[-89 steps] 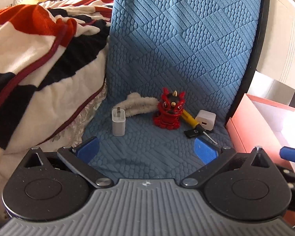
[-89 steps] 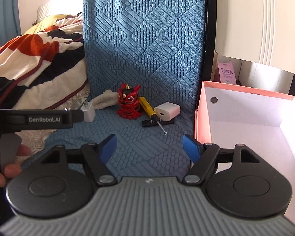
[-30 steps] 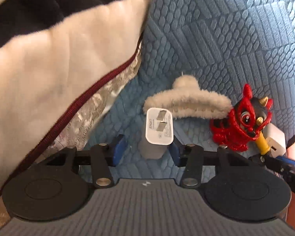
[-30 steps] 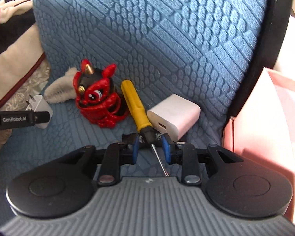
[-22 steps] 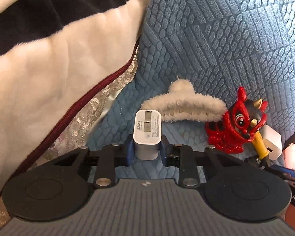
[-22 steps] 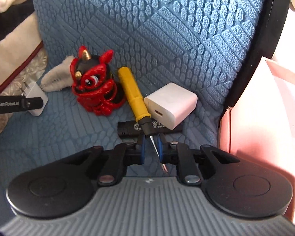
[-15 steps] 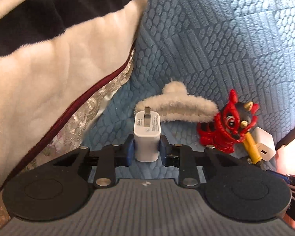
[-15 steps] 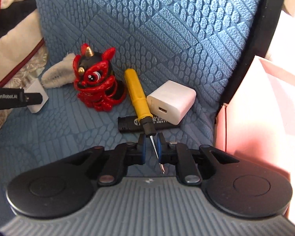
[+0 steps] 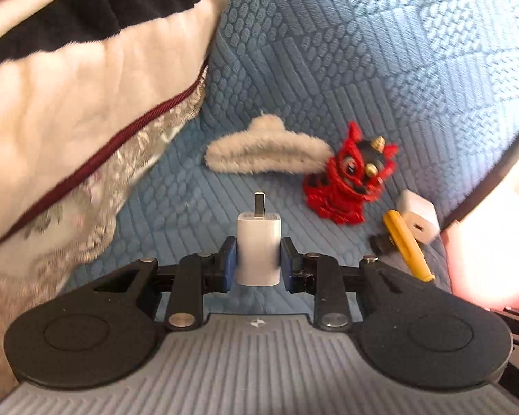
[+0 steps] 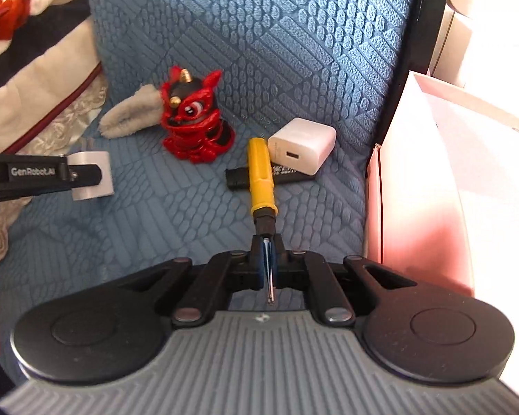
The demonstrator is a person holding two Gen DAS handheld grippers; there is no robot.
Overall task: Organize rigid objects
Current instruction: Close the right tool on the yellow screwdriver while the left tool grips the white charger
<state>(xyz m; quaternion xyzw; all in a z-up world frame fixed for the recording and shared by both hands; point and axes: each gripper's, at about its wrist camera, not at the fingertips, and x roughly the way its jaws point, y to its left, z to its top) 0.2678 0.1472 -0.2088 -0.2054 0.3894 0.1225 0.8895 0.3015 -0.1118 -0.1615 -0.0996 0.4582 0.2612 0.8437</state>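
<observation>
My left gripper [image 9: 258, 259] is shut on a white plug charger [image 9: 258, 246], prongs pointing forward, held above the blue textured cover [image 9: 328, 69]. The charger also shows in the right wrist view [image 10: 93, 174]. My right gripper [image 10: 267, 263] is shut on the metal shaft of a yellow-handled screwdriver [image 10: 260, 180], lifted slightly. A red lion figurine [image 10: 193, 124], a white cube charger [image 10: 302, 145], a black stick [image 10: 238, 178] and a furry white hair clip [image 9: 266, 154] lie on the cover.
A pink-walled open box [image 10: 443, 180] stands at the right of the cover. A striped red, black and white blanket [image 9: 79, 79] is heaped at the left. A black edge [image 10: 411, 45] borders the cover on the right.
My left gripper closed on the plug charger and lifted it back from the hair clip. My right gripper closed on the screwdriver shaft and raised it off the black stick.
</observation>
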